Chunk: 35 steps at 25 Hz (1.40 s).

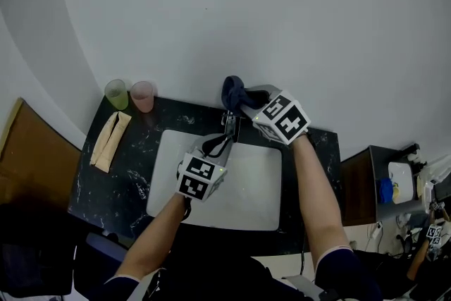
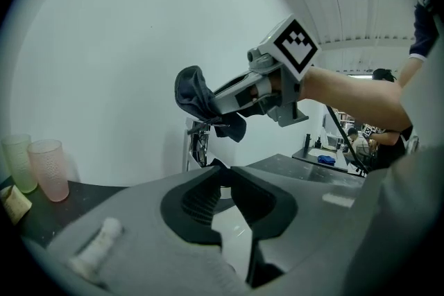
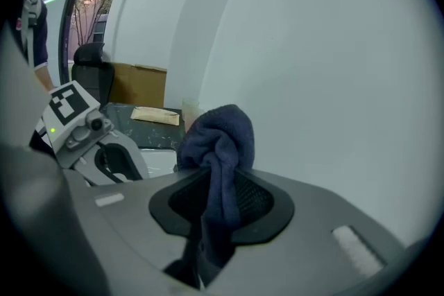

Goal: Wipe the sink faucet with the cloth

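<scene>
The chrome faucet [image 1: 230, 125] [image 2: 198, 145] stands at the back rim of the white sink [image 1: 268, 204]. My left gripper [image 1: 227, 137] [image 2: 223, 170] reaches across the basin, its tips closed together at the faucet's spout. My right gripper [image 1: 243, 101] [image 2: 208, 104] [image 3: 218, 194] hangs above and just behind the faucet, shut on a bunched dark blue cloth [image 1: 234, 91] [image 2: 194, 93] [image 3: 218, 142]. The cloth bulges out past the jaws and does not touch the faucet. In the right gripper view the left gripper [image 3: 118, 163] shows low at the left.
A black marble counter [image 1: 127, 180] surrounds the sink. On its left stand a green cup [image 1: 116, 94] [image 2: 17, 163] and a pink cup [image 1: 142, 95] [image 2: 48, 170], with a tan packet [image 1: 110, 139] [image 3: 156, 116] lying in front. A white wall is close behind the faucet.
</scene>
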Motion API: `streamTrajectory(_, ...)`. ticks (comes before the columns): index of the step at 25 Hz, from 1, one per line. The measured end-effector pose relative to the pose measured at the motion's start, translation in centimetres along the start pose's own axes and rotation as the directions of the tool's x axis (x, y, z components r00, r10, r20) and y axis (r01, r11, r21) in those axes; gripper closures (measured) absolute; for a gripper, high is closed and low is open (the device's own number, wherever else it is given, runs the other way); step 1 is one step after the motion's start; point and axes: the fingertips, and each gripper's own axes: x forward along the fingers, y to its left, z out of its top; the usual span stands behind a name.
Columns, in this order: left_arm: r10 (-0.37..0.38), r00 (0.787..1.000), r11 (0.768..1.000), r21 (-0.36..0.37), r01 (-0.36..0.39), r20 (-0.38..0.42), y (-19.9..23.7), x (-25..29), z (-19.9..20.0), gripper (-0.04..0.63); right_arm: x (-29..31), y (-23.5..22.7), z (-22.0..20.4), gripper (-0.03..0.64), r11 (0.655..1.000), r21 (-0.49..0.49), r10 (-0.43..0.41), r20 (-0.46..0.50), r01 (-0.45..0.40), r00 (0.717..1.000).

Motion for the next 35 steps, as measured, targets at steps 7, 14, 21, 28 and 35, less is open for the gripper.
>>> streamTrajectory(7,0.001,1.0,0.998,0.056,0.0,-0.018,-0.2,-0.3,0.3,0.548,-3.0,4.5,-0.2,0.522,0.996,0.064,0.05,0.082,-0.055,0.995)
streamTrajectory(14,-0.135,0.987,0.989,0.076,0.129,0.081,-2.9,-4.2,3.1,0.487,-6.7,8.6,0.2,0.521,0.988,0.106,0.083,0.235,-0.111,0.968)
streamTrajectory(21,-0.237,0.967,0.97,0.083,0.23,0.089,-4.5,-7.0,3.0,0.382,-8.0,11.7,0.6,0.52,0.96,0.186,0.128,0.377,-0.21,0.917)
streamTrajectory(28,-0.266,0.961,0.944,0.225,0.243,0.08,-5.2,-7.9,3.3,0.341,-8.0,14.7,0.9,0.518,0.903,0.211,0.248,0.455,-0.374,0.855)
streamTrajectory(35,-0.262,0.961,0.938,0.257,0.233,0.085,-5.6,-7.5,3.7,0.345,-7.9,15.1,1.3,0.509,0.829,0.294,0.29,0.502,-0.476,0.815)
